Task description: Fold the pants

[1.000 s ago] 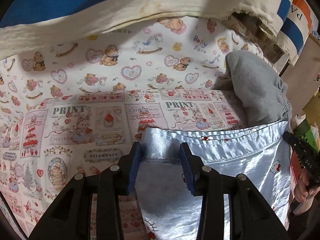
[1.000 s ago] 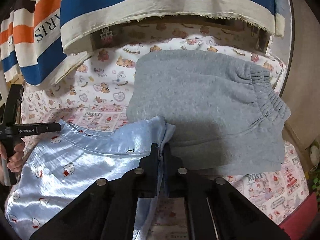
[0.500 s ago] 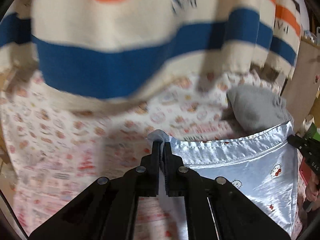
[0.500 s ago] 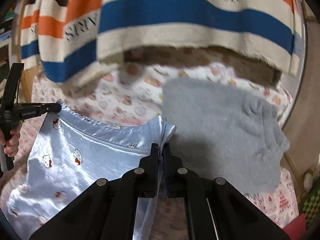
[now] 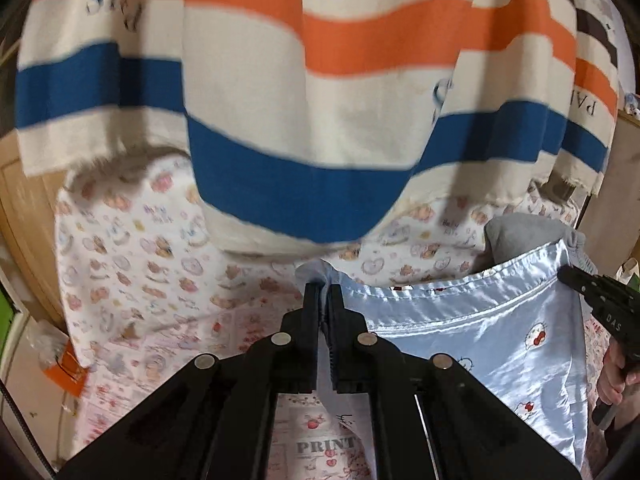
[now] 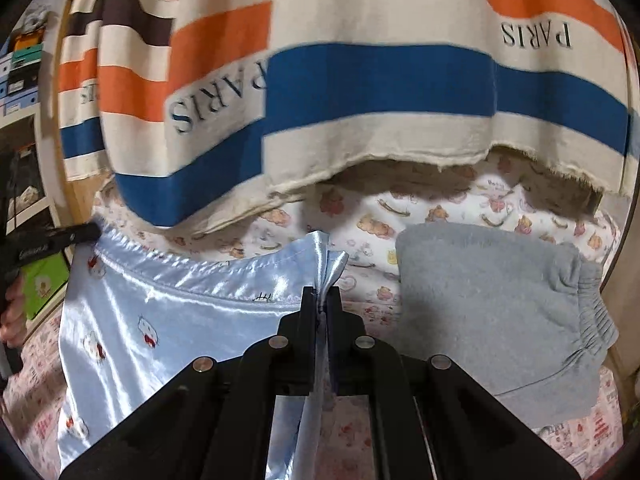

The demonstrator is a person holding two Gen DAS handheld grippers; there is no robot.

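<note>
Both the left gripper (image 5: 324, 292) and right gripper (image 6: 323, 294) pinch the satin pants (image 6: 168, 304) beside the grey sweatpants (image 6: 492, 312); keeping that edge taut should fold cleanly.

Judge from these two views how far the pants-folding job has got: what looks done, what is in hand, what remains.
Done: grey pants lie folded on the bed sheet.
In hand: the left hand-held gripper and the right hand-held gripper are each shut on a top corner of the blue satin pants, holding them spread.
Left: no fold shows in the satin pair yet; every fold on them remains.
</note>
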